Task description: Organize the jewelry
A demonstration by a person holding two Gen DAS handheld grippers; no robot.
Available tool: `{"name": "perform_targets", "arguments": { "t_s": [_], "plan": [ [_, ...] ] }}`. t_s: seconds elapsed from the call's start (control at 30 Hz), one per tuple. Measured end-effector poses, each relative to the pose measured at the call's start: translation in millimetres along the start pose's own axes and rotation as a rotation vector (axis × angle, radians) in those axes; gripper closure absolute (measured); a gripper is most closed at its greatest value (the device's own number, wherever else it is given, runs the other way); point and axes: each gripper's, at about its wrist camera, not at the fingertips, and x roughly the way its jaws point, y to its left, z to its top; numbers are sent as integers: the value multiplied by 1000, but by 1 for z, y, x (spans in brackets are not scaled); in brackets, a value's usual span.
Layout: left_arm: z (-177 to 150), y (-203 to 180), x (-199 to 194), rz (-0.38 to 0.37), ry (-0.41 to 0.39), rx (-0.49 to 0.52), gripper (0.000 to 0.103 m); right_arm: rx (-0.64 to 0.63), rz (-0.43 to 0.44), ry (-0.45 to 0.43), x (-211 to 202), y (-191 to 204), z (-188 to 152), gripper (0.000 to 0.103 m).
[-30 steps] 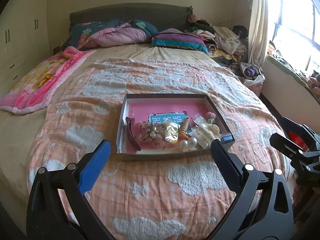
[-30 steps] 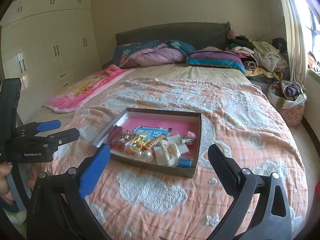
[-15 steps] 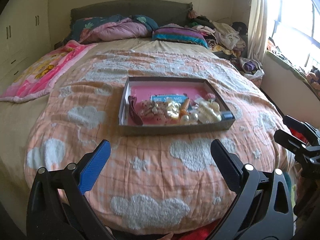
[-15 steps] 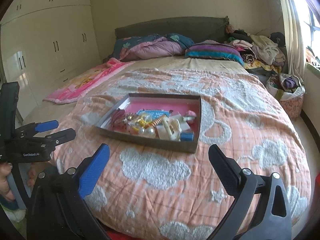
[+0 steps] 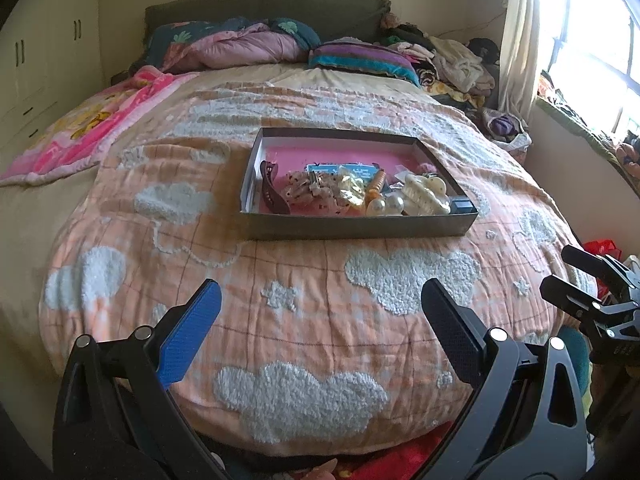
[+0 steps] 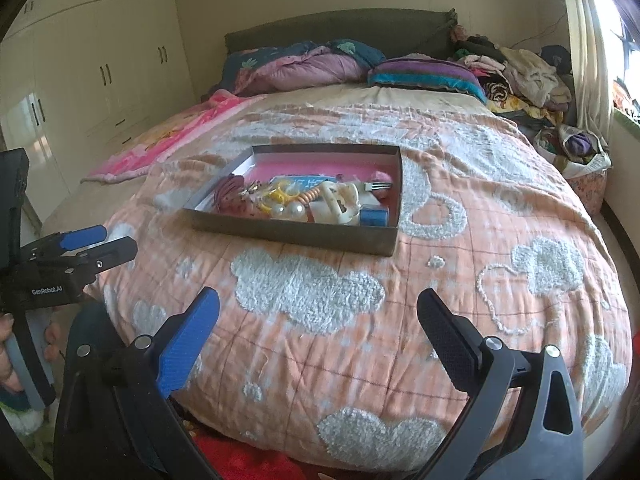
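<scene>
A shallow grey box [image 5: 352,230] [image 6: 292,236] with a pink floor rests on the bed's orange cloud quilt. Inside lie a dark red hair claw [image 5: 272,194], a cream hair claw [image 5: 424,196] [image 6: 338,202], large pearls [image 5: 386,205] [image 6: 290,211], a blue card [image 5: 340,168], an orange clip [image 5: 376,184] and a small blue box [image 6: 374,216]. My left gripper [image 5: 320,300] hangs open well short of the box, over the quilt's near end. My right gripper [image 6: 318,310] is open too, equally far back, with nothing between its fingers.
Pillows and a pink-purple duvet [image 5: 244,46] lie at the headboard, a pink blanket [image 5: 80,132] on the left. Clothes [image 6: 520,72] pile up at the back right by the curtain. White wardrobes [image 6: 88,64] line the left wall. A person's hand [image 6: 6,356] holds the left gripper's handle.
Both grippers have pulled back from the box toward the foot of the bed and dropped lower. Both stay open. The box and its contents have not moved.
</scene>
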Motion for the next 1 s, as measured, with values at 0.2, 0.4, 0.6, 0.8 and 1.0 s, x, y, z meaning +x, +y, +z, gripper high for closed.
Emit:
{"name": "perform_targets", "arguments": {
  "t_s": [0.2,0.4,0.6,0.8,1.0],
  "plan": [
    [0,-1,0,-3,6,-2,9,-6,-1,-5,-2,1,1,4],
    [-2,-4,-1,-5,9,3,9,-4,-1,-8,-3,1,2,4],
    [-2,-5,-3,-4,1,1,9,-8,-6,-11,-6,1,2,4],
    [-2,-4,-5,-7,-1,-1,9,-10,-6,-11,-7,2,2,4],
    [-2,-4,-5,-7,0,2,10,-15,-9,-12,-8,3,3,4]
  ]
}}
